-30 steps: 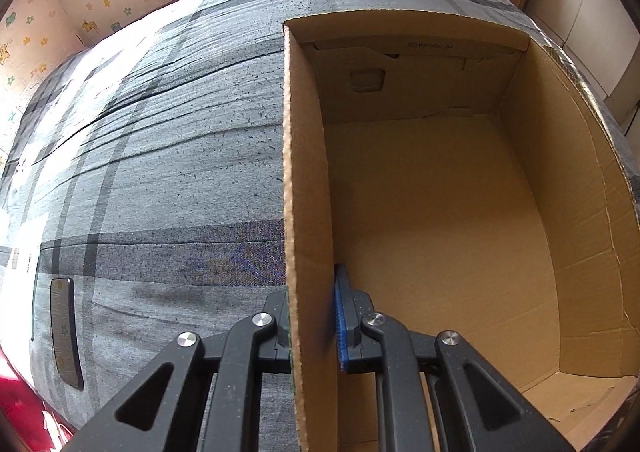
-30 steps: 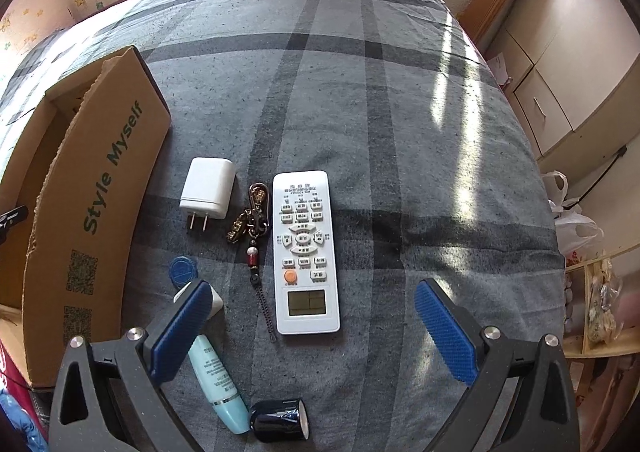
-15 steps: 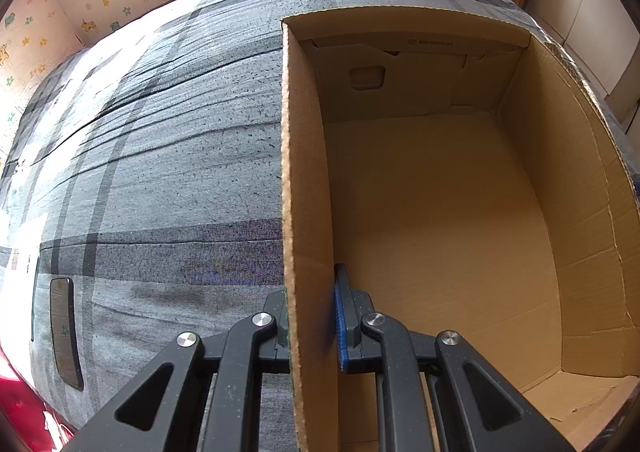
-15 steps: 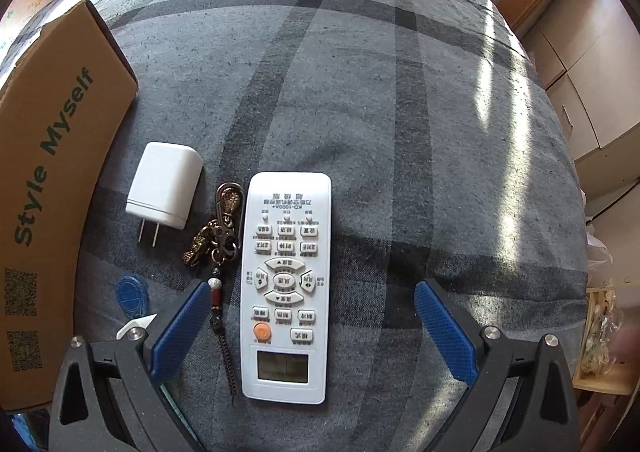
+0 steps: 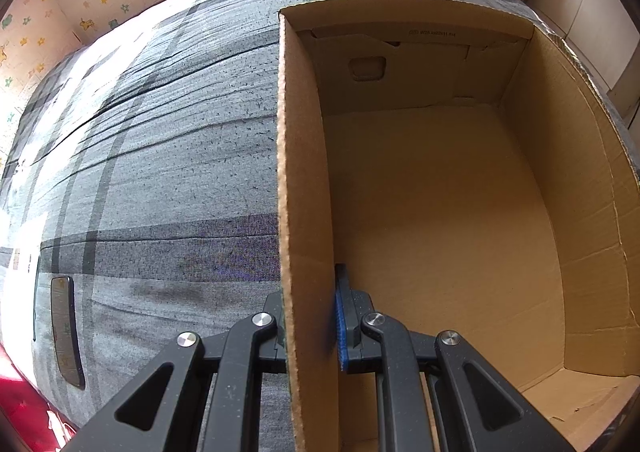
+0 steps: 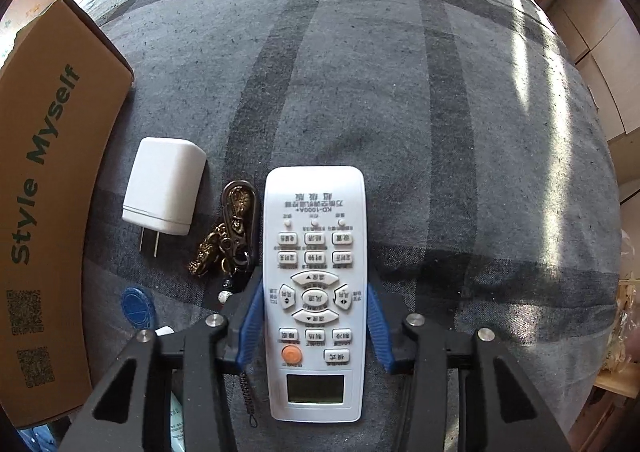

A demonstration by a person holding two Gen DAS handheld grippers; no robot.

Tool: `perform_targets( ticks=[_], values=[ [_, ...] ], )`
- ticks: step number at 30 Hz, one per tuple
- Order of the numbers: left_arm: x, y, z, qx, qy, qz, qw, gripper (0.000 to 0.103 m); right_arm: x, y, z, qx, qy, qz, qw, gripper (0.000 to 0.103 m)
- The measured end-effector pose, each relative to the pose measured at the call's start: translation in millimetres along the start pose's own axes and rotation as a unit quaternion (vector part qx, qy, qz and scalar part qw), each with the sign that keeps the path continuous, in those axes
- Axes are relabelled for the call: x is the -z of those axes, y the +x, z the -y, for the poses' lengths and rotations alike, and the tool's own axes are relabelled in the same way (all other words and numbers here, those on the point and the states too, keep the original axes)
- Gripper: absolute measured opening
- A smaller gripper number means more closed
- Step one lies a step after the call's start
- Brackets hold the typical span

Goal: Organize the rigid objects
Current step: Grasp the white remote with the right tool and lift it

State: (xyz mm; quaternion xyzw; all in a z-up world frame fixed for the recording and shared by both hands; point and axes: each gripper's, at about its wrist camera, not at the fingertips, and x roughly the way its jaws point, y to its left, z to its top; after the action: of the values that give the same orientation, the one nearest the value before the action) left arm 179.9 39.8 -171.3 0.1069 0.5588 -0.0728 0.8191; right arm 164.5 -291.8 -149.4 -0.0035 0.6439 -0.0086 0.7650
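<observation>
The remote (image 6: 315, 292) lies flat on the bed (image 6: 440, 132), face up, screen end toward my right tool (image 6: 316, 316), and it's my landmark for everything else. My right tool's blue pads (image 6: 378, 328) sit along both long edges of the remote at about mid-length, jaws narrowed to its width; whether they're pressing or just touching I can't tell. Just beside the remote's left edge lies a brass keychain (image 6: 230, 228), its bead string partly hidden under my tool's finger. Further left of that is the white charger (image 6: 164, 192), prongs pointing my way. Nearer me & left of the remote a blue round tag (image 6: 136, 306) shows on the cover, w/ a bit of a white tube (image 6: 176, 418) peeking under the tool body. Farthest left of the remote stands the cardboard box (image 6: 44, 188), "Style Myself" printed on its outer wall. My left tool (image 5: 310, 316) is clamped on that box (image 5: 304, 212) wall, one finger outside, the blue-padded one inside. Beyond the box, a dark flat phone-like item (image 5: 66, 332) lies on the bed (image 5: 160, 172), well apart from it.
</observation>
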Motion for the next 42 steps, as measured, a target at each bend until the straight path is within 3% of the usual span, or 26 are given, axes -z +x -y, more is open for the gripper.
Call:
perform_targets(
  ticks=[11,28,42],
  values=[
    [4,0,2,-0.002,0.000,0.004,1.0000,0.014,12,13,12,0.021,0.014,0.008,1.000,0.049],
    [6,-1,-3,0.000,0.000,0.005,1.0000,0.014,14,-2,14,0.037,0.007,0.041,0.998,0.049],
    [5,-4,1,-0.002,0.001,0.008,1.0000,0.014,8,-11,-33,0.034,-0.048,0.068,0.996,0.049]
  ],
)
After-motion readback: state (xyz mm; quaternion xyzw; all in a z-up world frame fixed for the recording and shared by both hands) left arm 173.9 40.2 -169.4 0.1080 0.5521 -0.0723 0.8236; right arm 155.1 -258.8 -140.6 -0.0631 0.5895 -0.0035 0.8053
